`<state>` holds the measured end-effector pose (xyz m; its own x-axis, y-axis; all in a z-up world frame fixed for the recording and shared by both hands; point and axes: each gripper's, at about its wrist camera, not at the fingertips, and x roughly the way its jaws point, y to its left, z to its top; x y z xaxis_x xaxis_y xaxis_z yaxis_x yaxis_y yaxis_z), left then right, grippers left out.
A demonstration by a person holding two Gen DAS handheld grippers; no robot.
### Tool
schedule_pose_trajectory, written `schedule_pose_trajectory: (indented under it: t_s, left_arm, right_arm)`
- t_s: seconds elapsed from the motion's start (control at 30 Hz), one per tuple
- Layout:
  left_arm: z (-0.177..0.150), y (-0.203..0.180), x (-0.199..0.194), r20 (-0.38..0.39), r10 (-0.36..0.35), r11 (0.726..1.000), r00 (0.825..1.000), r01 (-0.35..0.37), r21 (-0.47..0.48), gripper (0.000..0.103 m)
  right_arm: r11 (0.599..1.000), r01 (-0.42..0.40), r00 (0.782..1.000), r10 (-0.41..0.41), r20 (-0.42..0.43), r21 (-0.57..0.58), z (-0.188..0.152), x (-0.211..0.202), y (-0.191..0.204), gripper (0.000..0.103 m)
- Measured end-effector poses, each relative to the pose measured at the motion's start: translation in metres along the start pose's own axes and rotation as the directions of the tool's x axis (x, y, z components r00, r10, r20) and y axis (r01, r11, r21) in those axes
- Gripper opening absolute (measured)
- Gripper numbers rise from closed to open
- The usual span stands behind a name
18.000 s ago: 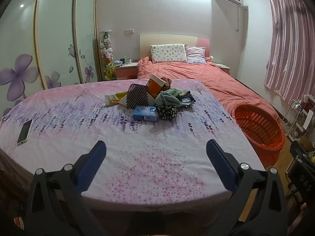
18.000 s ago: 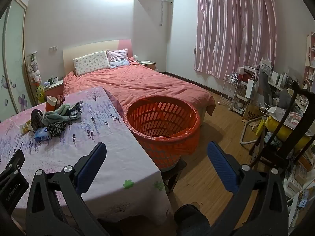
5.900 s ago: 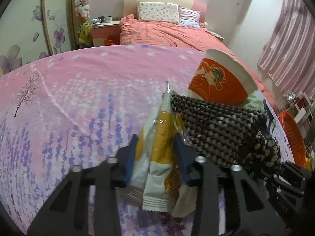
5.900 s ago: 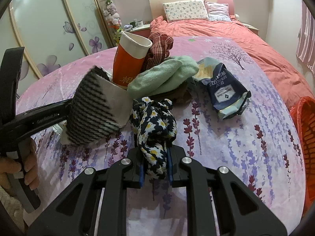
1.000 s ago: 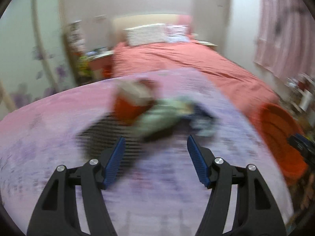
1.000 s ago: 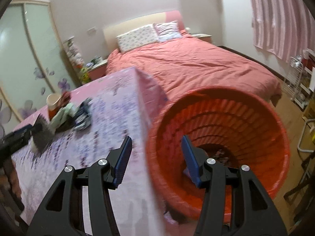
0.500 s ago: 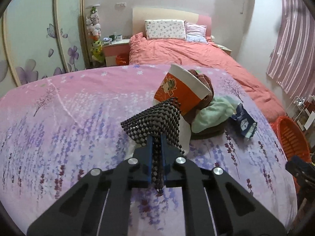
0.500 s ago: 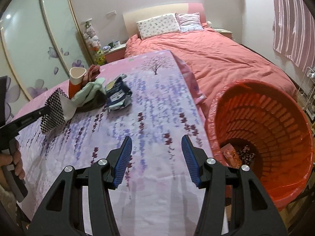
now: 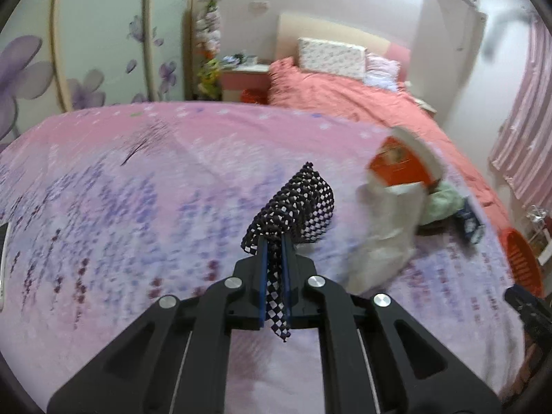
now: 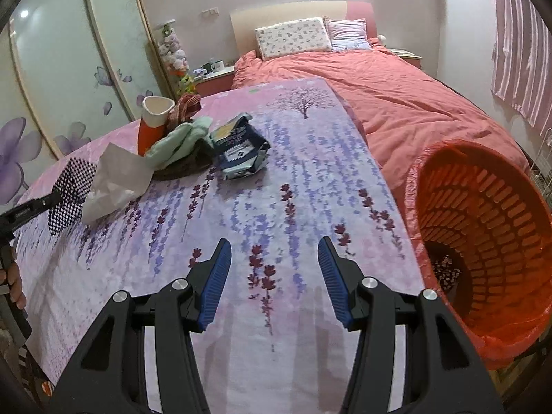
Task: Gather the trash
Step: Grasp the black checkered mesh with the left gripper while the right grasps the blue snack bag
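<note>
My left gripper (image 9: 274, 241) is shut on a black-and-white checkered cloth (image 9: 296, 203), held just above the pink flowered tablecloth (image 9: 138, 189). The same cloth (image 10: 69, 195) shows at the left of the right wrist view. Beside it lies a white paper bag (image 9: 390, 227) (image 10: 117, 179). Behind that stand an orange paper cup (image 10: 153, 124), a green cloth (image 10: 179, 141) and a dark blue snack bag (image 10: 241, 148). My right gripper (image 10: 272, 269) is open over the bare near part of the table, with nothing between its fingers. The orange basket (image 10: 483, 241) stands to its right, below table level.
A bed with a salmon cover (image 10: 396, 103) lies beyond the table. A nightstand (image 9: 245, 79) and flowered wardrobe doors (image 10: 69, 69) are at the back left. A flowered scrap (image 10: 445, 269) lies in the basket. A person's hand (image 10: 12, 276) holds the left gripper's handle.
The left gripper shut on the checkered cloth and pulled it left, away from the pile, baring the white bag. The right gripper swung from over the basket back above the table.
</note>
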<state>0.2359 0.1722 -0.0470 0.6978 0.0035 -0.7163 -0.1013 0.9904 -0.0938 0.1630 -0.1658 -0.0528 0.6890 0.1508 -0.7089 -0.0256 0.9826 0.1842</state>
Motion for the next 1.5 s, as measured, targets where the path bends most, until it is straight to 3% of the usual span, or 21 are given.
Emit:
schedule_pose_trajectory:
  t_s: [0.1, 0.17, 0.23, 0.3, 0.47, 0.6, 0.67, 0.9, 0.93, 1.07, 1.17, 1.5]
  left_arm:
    - [-0.002, 0.010, 0.011, -0.032, 0.014, 1.000, 0.999, -0.014, -0.009, 0.011]
    - [-0.001, 0.011, 0.015, -0.034, 0.009, 1.000, 0.999, -0.009, -0.015, 0.023]
    - [0.003, 0.009, 0.020, -0.037, 0.001, 1.000, 0.999, -0.002, -0.021, 0.045]
    - [0.007, 0.004, 0.027, -0.042, 0.002, 1.000, 0.999, -0.002, -0.008, 0.051]
    - [0.015, -0.001, 0.050, -0.069, 0.062, 0.998, 0.996, -0.061, 0.027, 0.051]
    - [0.017, -0.003, 0.060, -0.079, 0.081, 0.996, 0.994, -0.078, 0.045, 0.051]
    - [0.017, -0.003, 0.061, -0.085, 0.080, 0.996, 0.993, -0.076, 0.046, 0.051]
    - [0.019, -0.001, 0.066, -0.094, 0.087, 0.995, 0.992, -0.083, 0.050, 0.052]
    - [0.019, -0.002, 0.067, -0.095, 0.088, 0.995, 0.992, -0.084, 0.051, 0.052]
    - [0.019, -0.001, 0.068, -0.096, 0.088, 0.995, 0.992, -0.084, 0.051, 0.053]
    - [0.020, -0.001, 0.068, -0.095, 0.087, 0.995, 0.992, -0.083, 0.051, 0.053]
    - [0.020, -0.001, 0.068, -0.096, 0.088, 0.995, 0.992, -0.083, 0.052, 0.053]
  right_arm:
    - [1.000, -0.002, 1.000, 0.002, -0.007, -0.004, 0.000, 0.003, 0.004, 0.053]
    - [1.000, -0.006, 1.000, 0.006, -0.011, -0.006, 0.000, 0.005, 0.007, 0.053]
    - [1.000, -0.011, 1.000, 0.010, -0.014, -0.008, 0.001, 0.008, 0.011, 0.053]
    - [1.000, -0.013, 1.000, 0.013, -0.015, -0.011, 0.003, 0.012, 0.014, 0.057]
    - [1.000, -0.019, 1.000, 0.019, -0.012, -0.005, 0.016, 0.024, 0.019, 0.061]
    - [1.000, -0.011, 1.000, 0.010, 0.015, 0.026, 0.034, 0.037, 0.019, 0.078]
    - [0.999, -0.006, 1.000, 0.005, 0.027, 0.044, 0.045, 0.047, 0.019, 0.081]
    - [0.999, 0.050, 0.999, -0.050, -0.020, -0.004, 0.074, 0.088, 0.031, 0.082]
    - [0.999, 0.048, 0.999, -0.048, -0.025, -0.001, 0.078, 0.092, 0.032, 0.081]
    - [1.000, 0.023, 0.998, -0.024, -0.065, -0.005, 0.080, 0.101, 0.033, 0.048]
    - [1.000, 0.023, 0.999, -0.022, -0.039, 0.014, 0.073, 0.089, 0.030, 0.035]
    - [0.996, 0.091, 0.995, -0.091, -0.045, -0.005, 0.029, 0.044, 0.020, 0.035]
